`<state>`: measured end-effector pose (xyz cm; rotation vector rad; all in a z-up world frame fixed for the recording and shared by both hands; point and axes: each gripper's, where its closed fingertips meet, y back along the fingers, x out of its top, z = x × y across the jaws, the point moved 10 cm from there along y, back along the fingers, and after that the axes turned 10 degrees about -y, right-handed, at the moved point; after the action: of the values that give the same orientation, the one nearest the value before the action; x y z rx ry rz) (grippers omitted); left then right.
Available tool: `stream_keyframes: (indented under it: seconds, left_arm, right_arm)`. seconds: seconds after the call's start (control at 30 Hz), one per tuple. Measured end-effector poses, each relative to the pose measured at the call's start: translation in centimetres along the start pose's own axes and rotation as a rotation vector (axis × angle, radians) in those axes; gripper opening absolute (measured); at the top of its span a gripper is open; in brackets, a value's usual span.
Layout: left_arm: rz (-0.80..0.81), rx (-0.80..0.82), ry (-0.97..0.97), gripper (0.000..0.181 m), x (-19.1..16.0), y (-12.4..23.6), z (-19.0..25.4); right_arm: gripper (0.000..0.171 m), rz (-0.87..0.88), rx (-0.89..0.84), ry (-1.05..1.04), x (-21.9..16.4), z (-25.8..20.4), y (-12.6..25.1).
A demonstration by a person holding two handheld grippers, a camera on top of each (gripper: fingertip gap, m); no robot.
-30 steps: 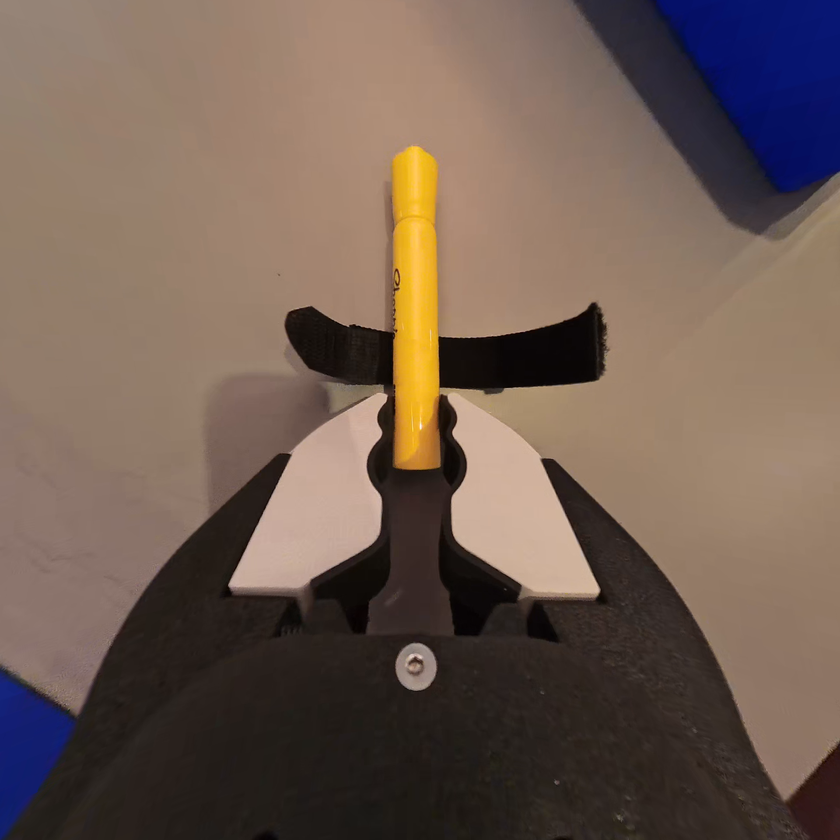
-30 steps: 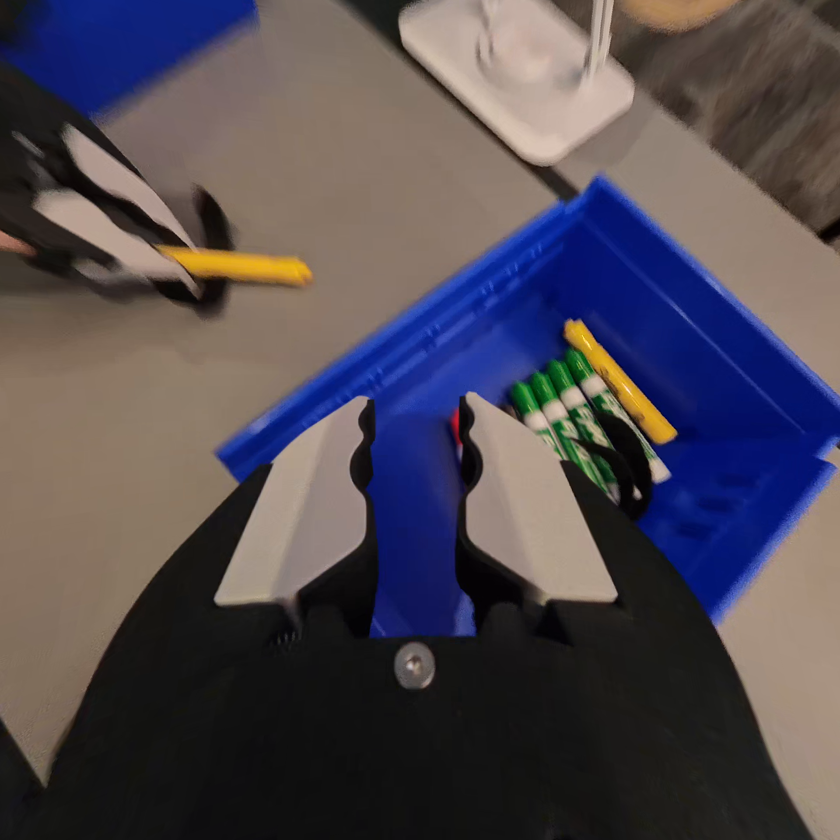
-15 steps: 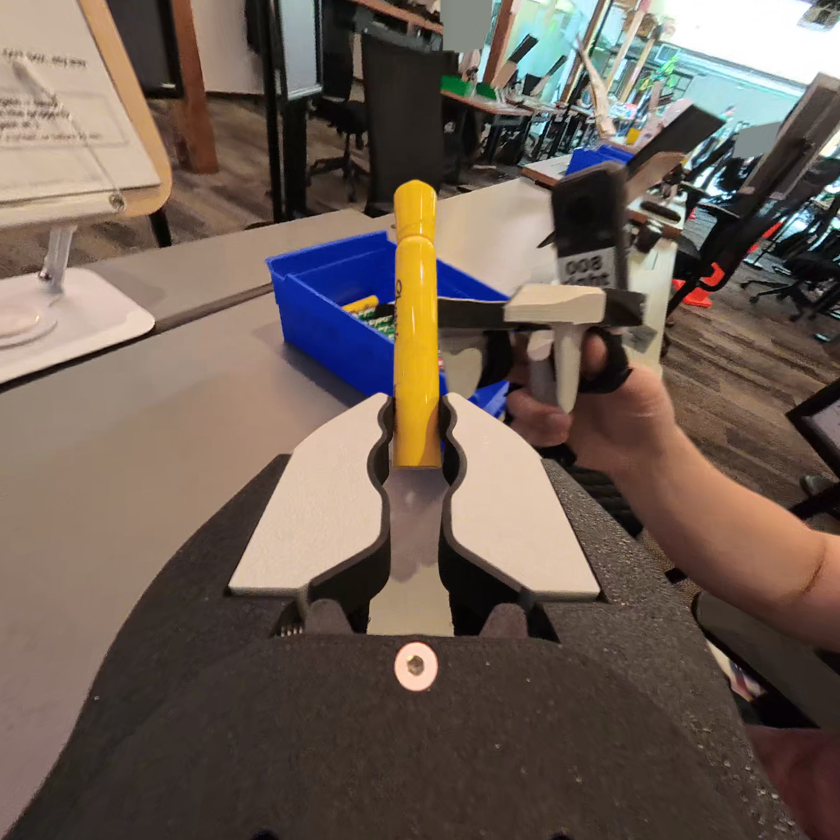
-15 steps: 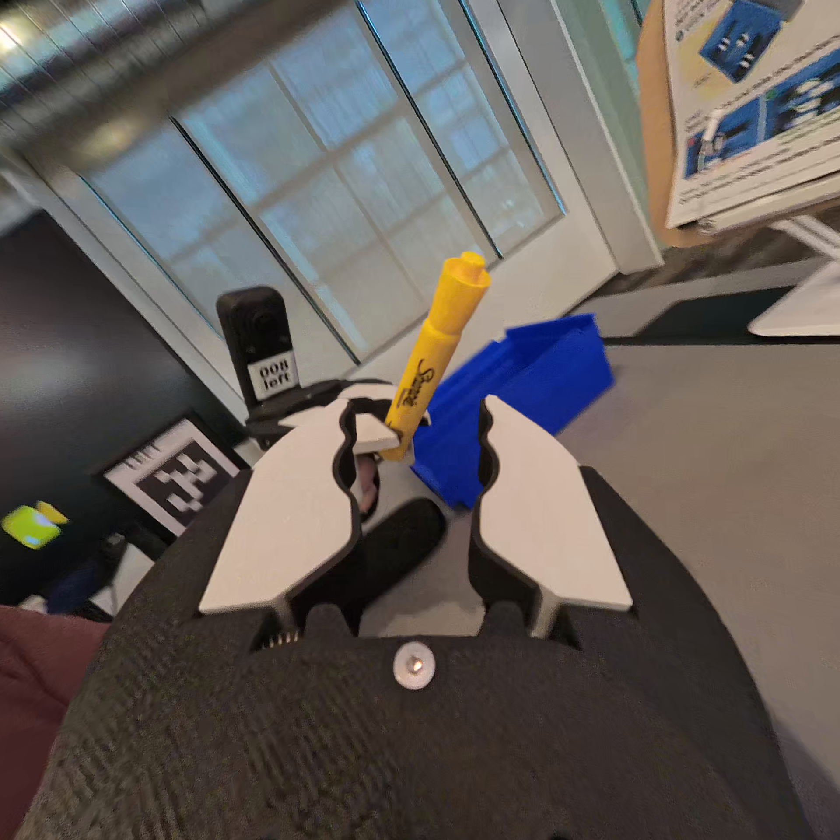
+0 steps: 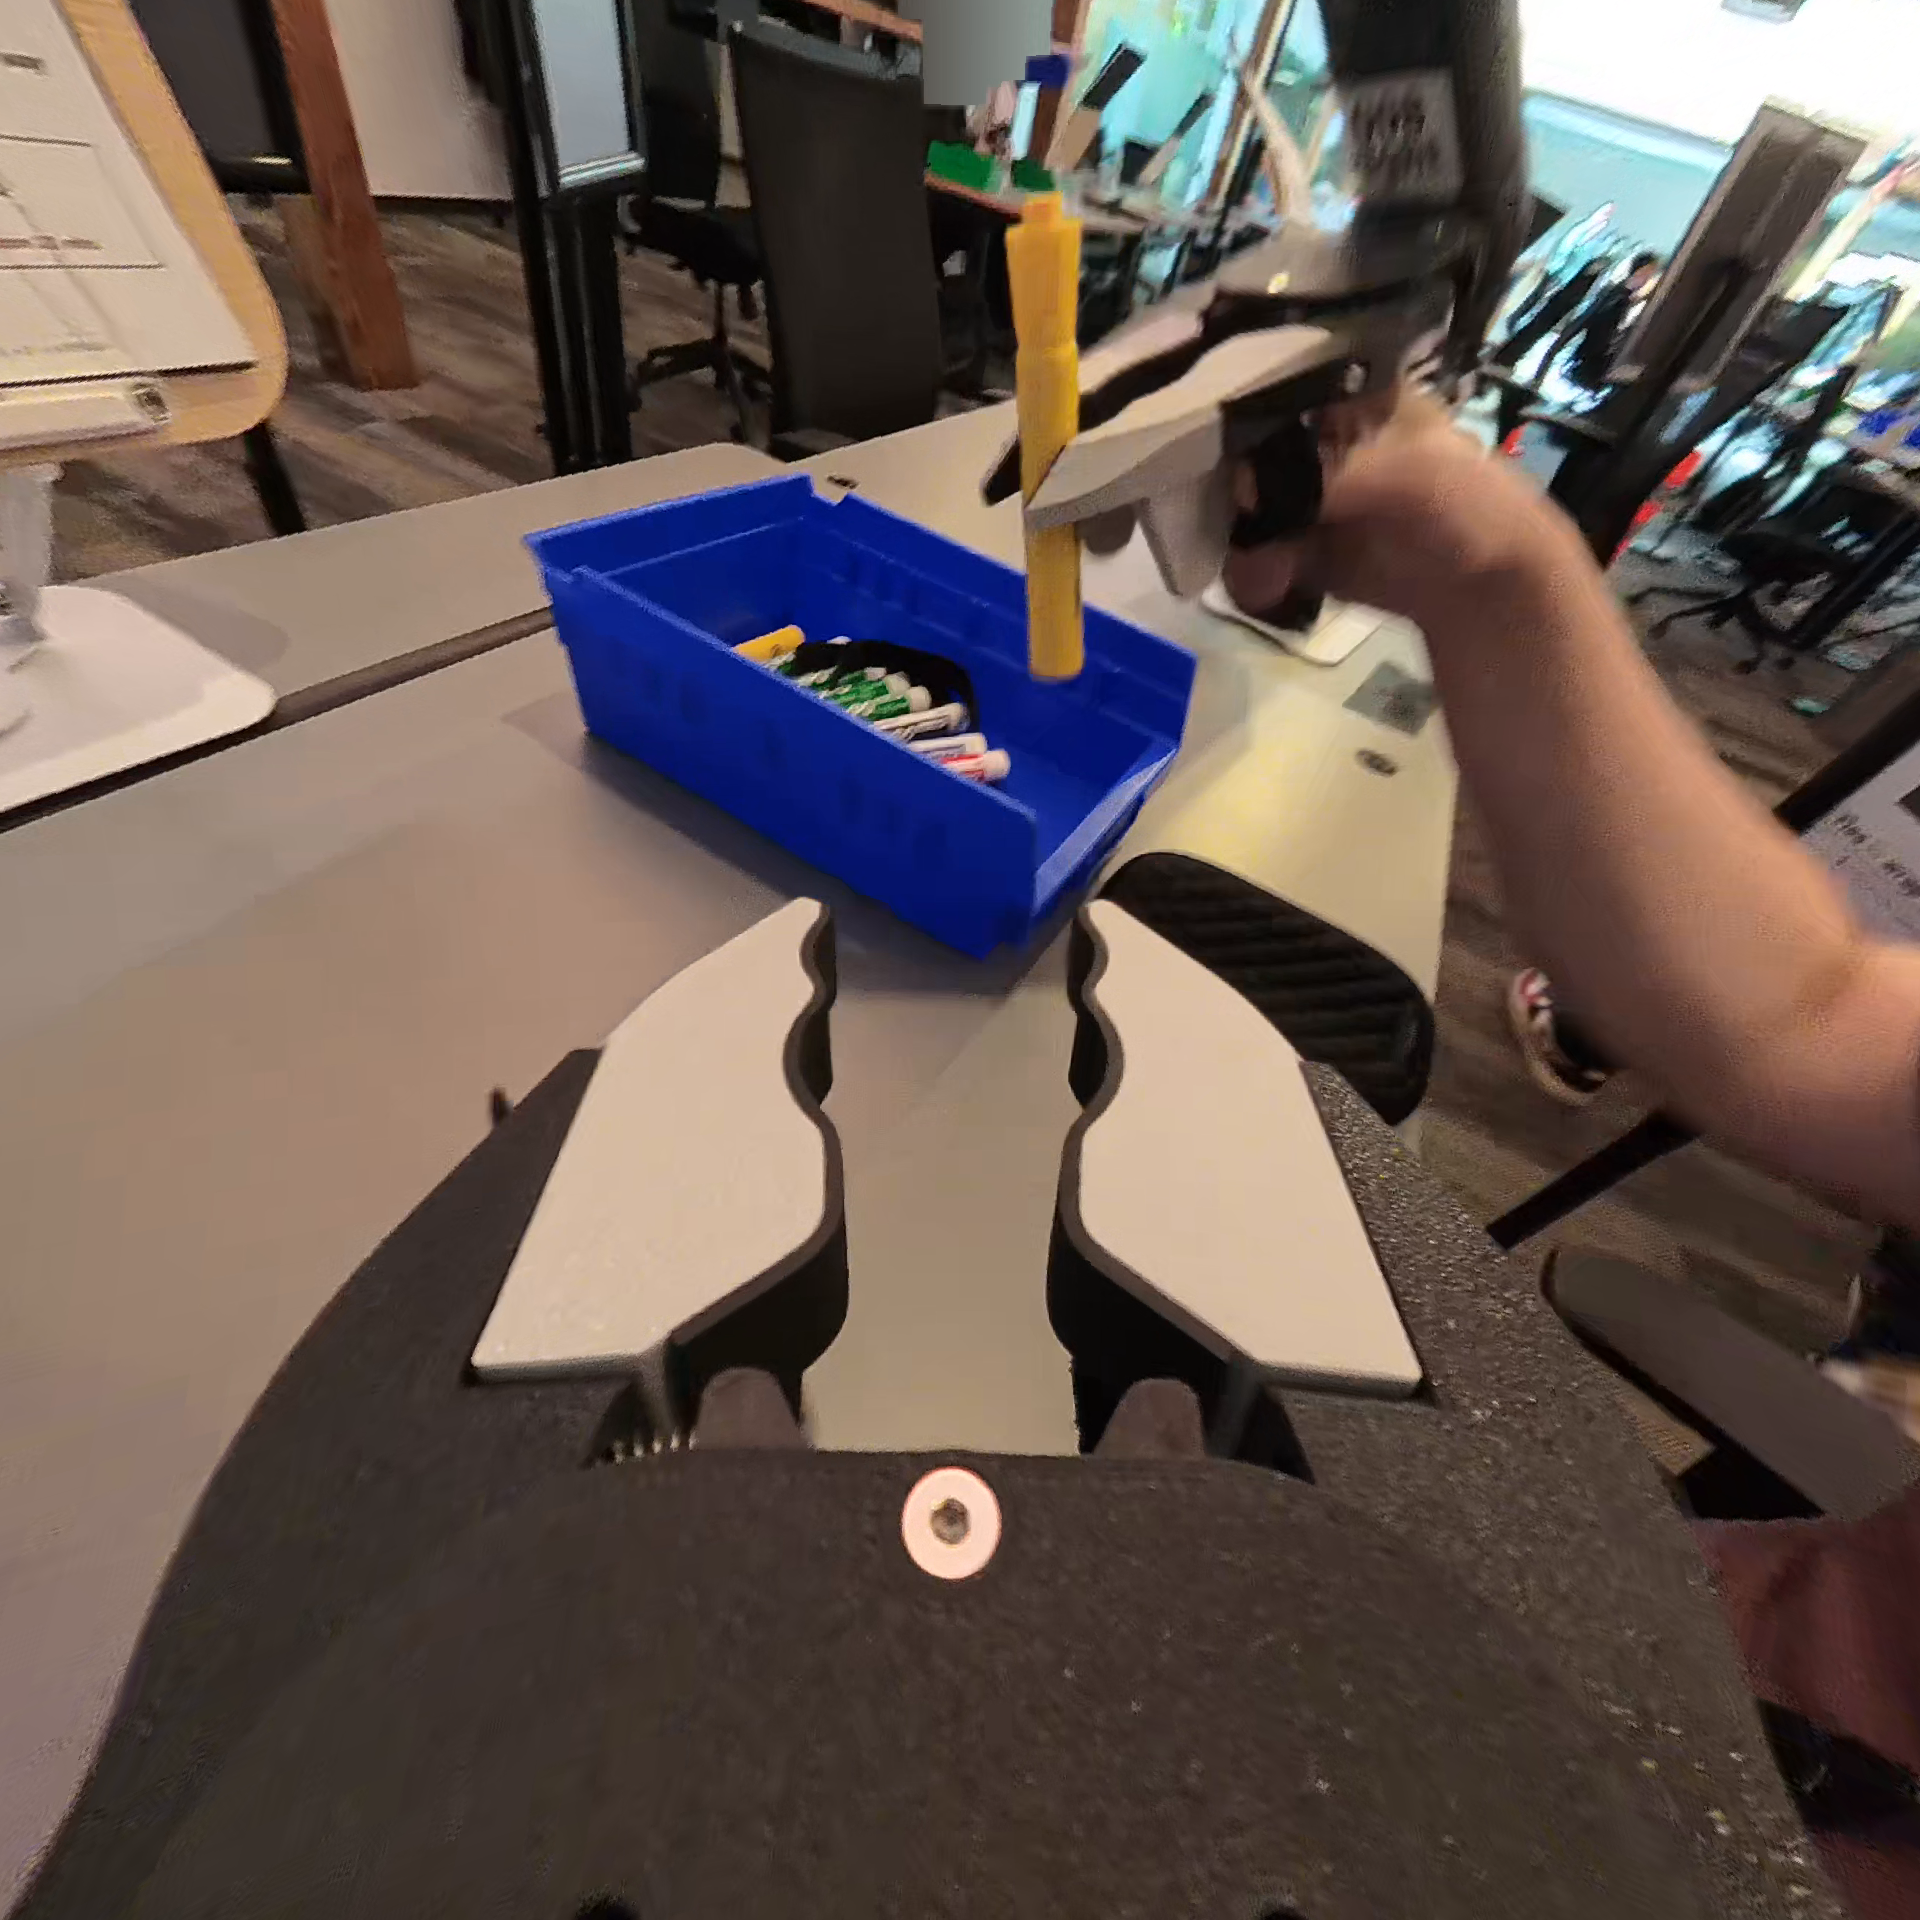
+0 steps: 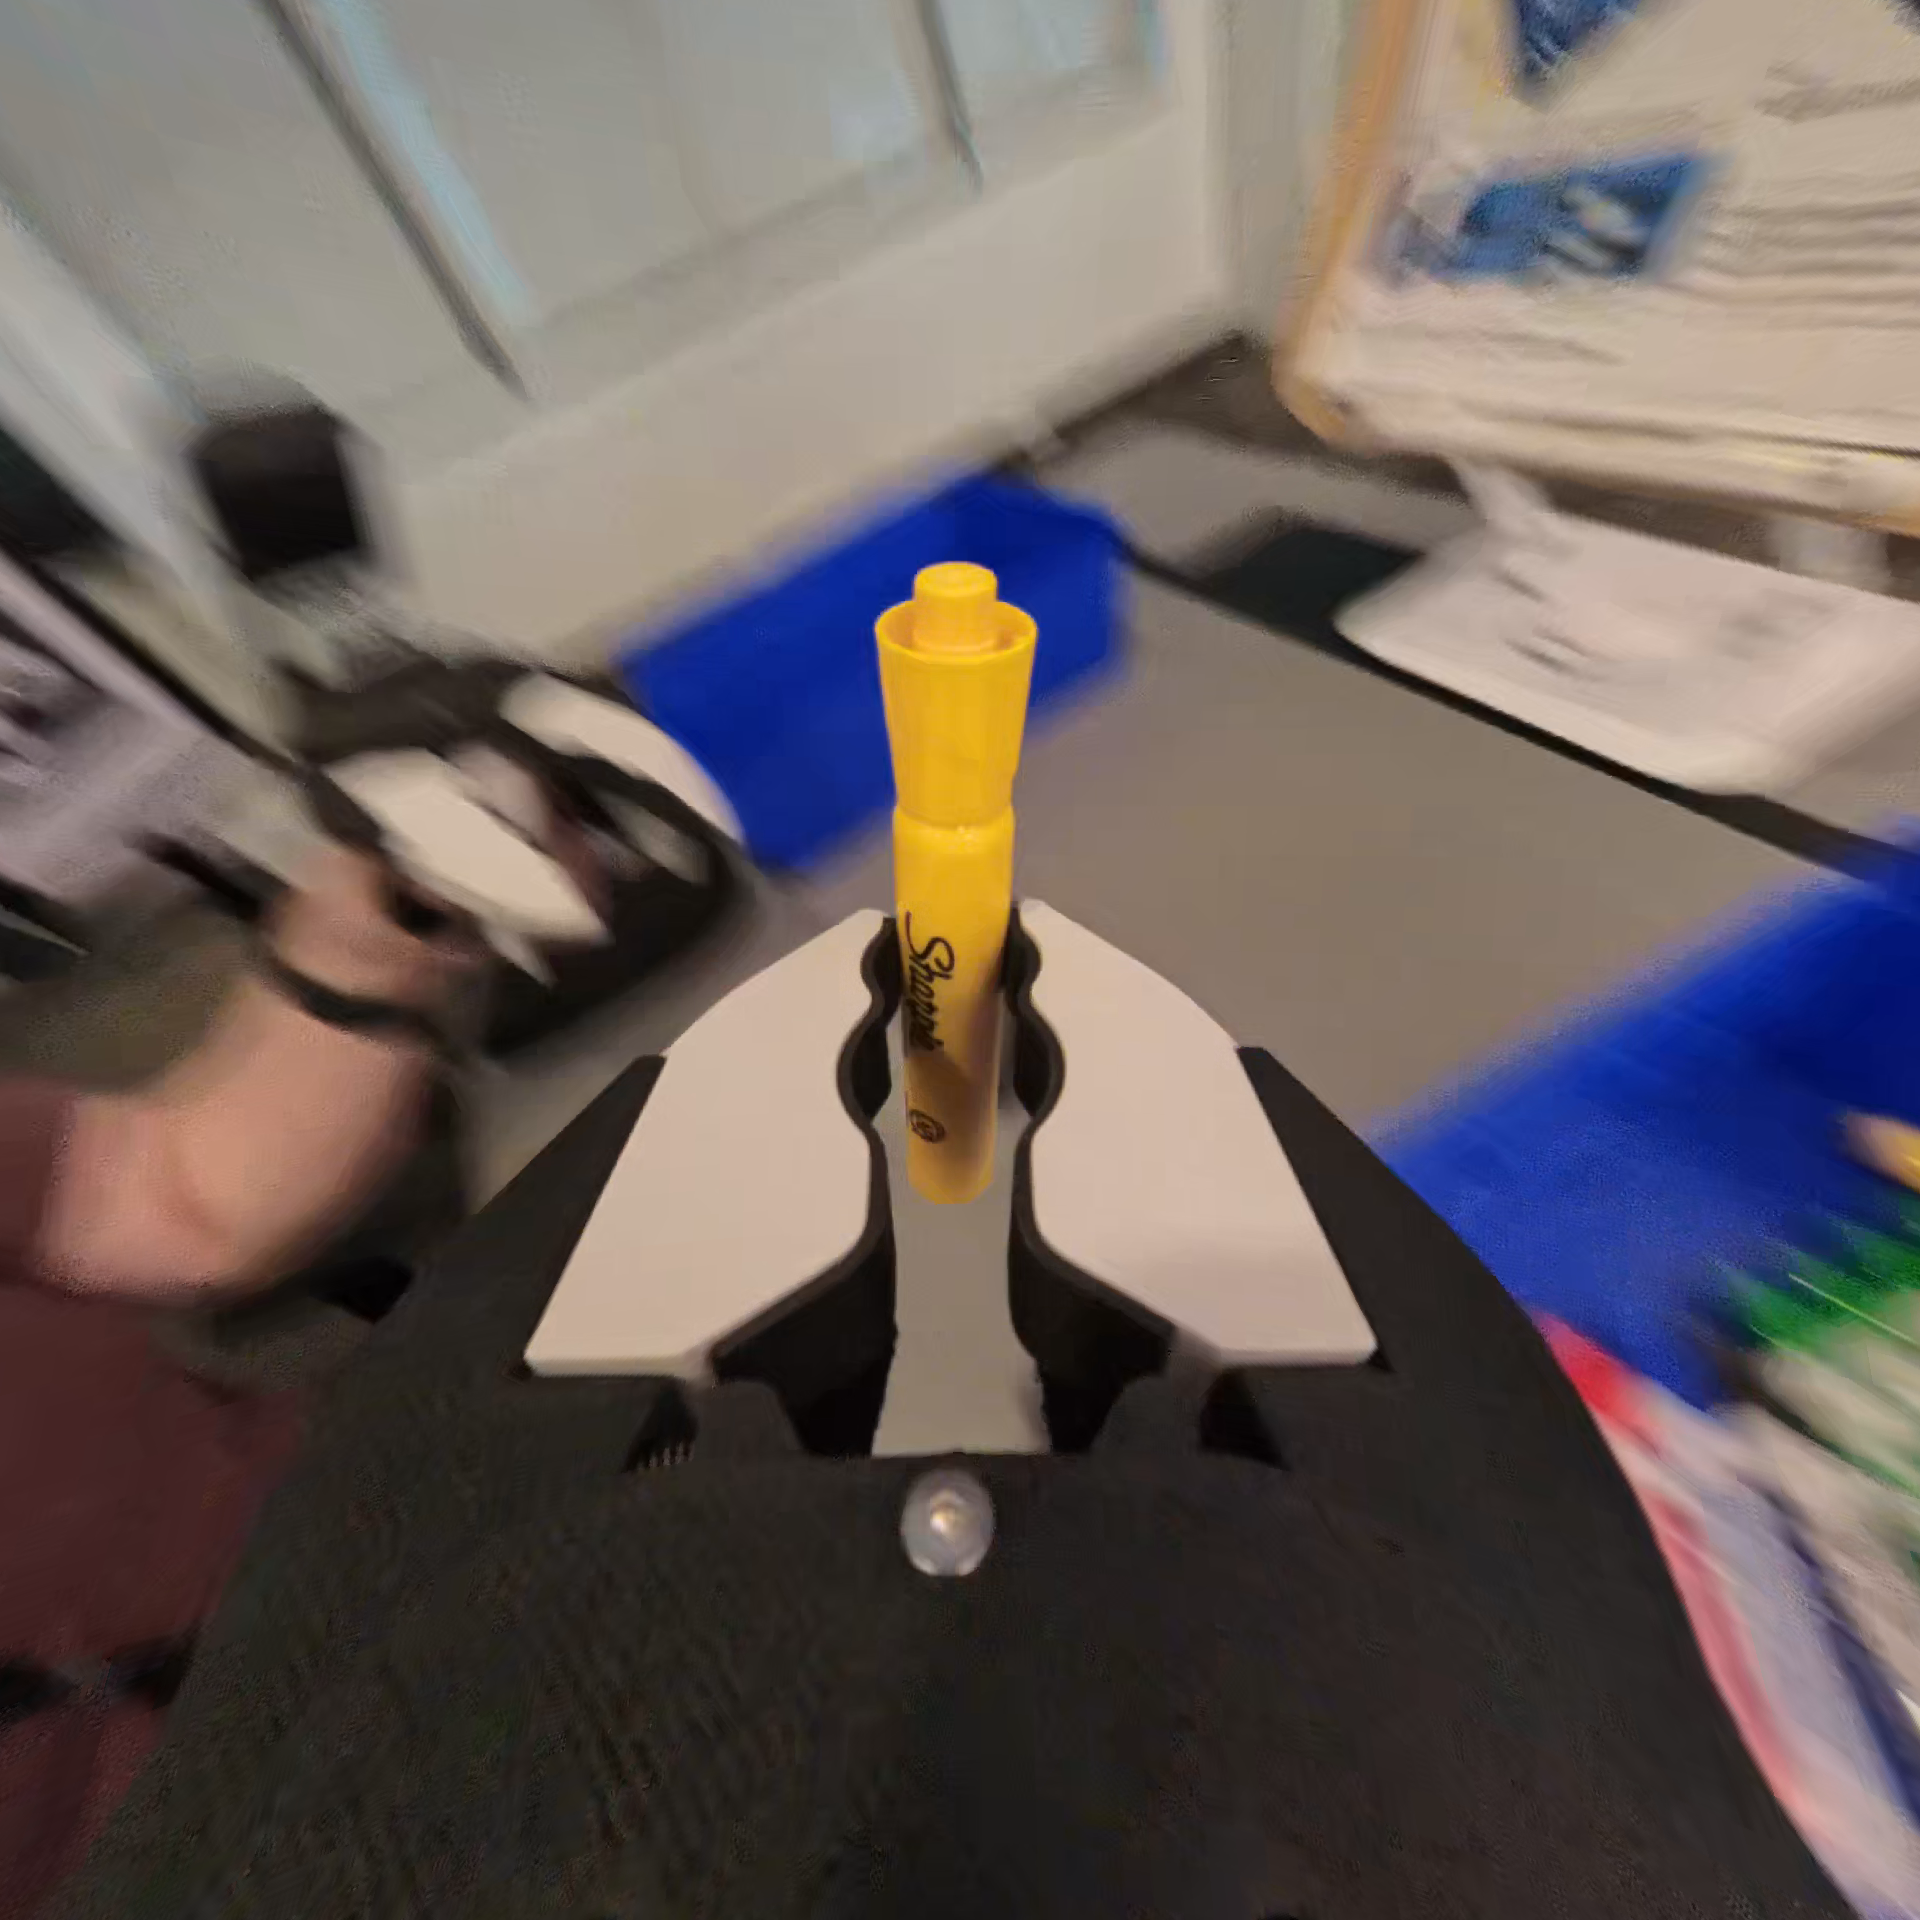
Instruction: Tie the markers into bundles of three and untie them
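My right gripper [image 6: 953, 925] is shut on an upright yellow marker [image 6: 951, 748]. In the left wrist view the right gripper [image 5: 1039, 488] holds the yellow marker [image 5: 1044, 343] in the air above the far side of a blue bin [image 5: 665, 561]. The bin holds green markers [image 5: 873, 691], a black strap [image 5: 894, 660] and other markers. My left gripper [image 5: 951, 925] is open and empty, low over the grey table in front of the bin. It shows blurred at the left of the right wrist view [image 6: 468, 852].
A white stand base [image 5: 104, 686] with a sign board sits at the table's far left. A person's forearm [image 5: 1558, 748] reaches in from the right. A black chair back [image 5: 1278, 966] stands past the table edge. A second blue bin [image 6: 894, 665] lies farther back.
The yellow marker passed from my left gripper to my right. The left gripper opened and drew back. The right gripper shut on the marker and carried it up over the bin.
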<state>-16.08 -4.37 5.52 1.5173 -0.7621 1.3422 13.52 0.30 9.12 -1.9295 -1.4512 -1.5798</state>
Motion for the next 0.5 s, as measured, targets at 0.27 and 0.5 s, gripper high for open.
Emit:
stream_keyframes:
  seconds: [0.27,0.5]
  left_arm:
    - [-0.118,0.123,-0.04,0.038,-1.0,0.6,-0.7]
    - [-0.376,0.331,-0.048,0.038,-3.5,-0.3,-2.9]
  right_arm:
    - [0.02,-1.031,-0.471,0.156,-6.1,10.7,-2.8]
    - [0.024,-1.101,-0.551,0.222,-8.5,12.5,-5.1]
